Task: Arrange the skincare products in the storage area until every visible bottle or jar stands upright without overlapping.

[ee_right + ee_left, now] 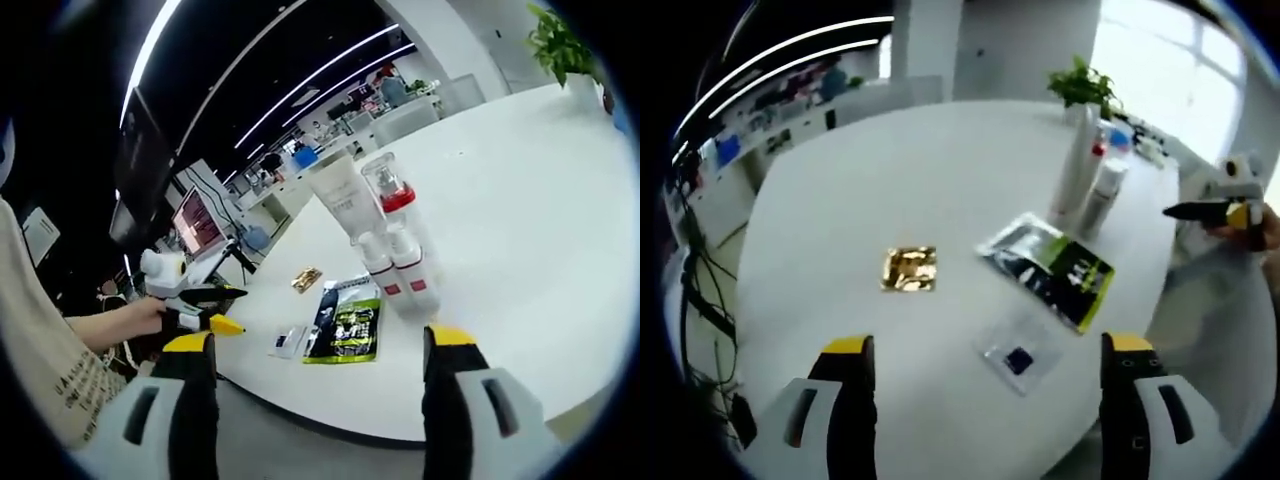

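Note:
A tall white bottle [1077, 160] and a shorter pump bottle [1103, 195] stand together at the table's far right. In the right gripper view a white tube [338, 188] and a clear-capped bottle with a red collar [388, 190] stand behind two small white bottles with red bands [398, 268], all close together. They look upright. My left gripper [987, 345] is open over the table's near edge with nothing between its jaws. My right gripper [320, 340] is open too, off the table's edge and short of the bottles. The right gripper [1202, 212] also shows beside the table.
On the white round table [840, 200] lie a gold sachet [908, 268], a black-and-green packet [1045, 268] and a small clear sachet [1018, 355]. A potted plant [1083, 85] stands behind the bottles. A hand holds the left gripper [205, 300]. Desks and monitors lie beyond.

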The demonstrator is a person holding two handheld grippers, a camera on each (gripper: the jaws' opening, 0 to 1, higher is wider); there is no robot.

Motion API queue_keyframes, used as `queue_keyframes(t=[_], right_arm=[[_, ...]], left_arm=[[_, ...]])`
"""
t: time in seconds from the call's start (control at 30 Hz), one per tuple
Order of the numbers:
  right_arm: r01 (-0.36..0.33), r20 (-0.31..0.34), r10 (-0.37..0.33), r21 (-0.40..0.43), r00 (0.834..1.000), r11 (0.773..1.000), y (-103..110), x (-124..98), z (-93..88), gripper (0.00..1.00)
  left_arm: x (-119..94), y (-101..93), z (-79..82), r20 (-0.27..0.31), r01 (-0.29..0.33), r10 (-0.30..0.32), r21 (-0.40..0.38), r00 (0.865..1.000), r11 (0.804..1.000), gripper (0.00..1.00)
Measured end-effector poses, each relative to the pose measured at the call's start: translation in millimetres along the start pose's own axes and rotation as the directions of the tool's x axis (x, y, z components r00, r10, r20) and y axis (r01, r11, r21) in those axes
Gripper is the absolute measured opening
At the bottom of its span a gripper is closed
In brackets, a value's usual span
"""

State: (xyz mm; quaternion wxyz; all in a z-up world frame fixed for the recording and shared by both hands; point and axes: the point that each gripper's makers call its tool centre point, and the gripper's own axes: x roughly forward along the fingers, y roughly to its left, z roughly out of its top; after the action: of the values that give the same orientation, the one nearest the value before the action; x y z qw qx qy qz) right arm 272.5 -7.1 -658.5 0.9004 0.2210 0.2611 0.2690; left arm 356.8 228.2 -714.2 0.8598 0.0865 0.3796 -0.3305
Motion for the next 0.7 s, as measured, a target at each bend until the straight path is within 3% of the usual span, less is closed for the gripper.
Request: queue_keyframes(t=[0.7], right_arm=[[0.018,0.012,-0.019,0.016,1.0,1.0,-4.3,-0.2,2.8,0.86]], left_arm=[[54.7,37.8,13.2,-0.134,0.005,0.007,0.091,0.991,0.996,0.89]])
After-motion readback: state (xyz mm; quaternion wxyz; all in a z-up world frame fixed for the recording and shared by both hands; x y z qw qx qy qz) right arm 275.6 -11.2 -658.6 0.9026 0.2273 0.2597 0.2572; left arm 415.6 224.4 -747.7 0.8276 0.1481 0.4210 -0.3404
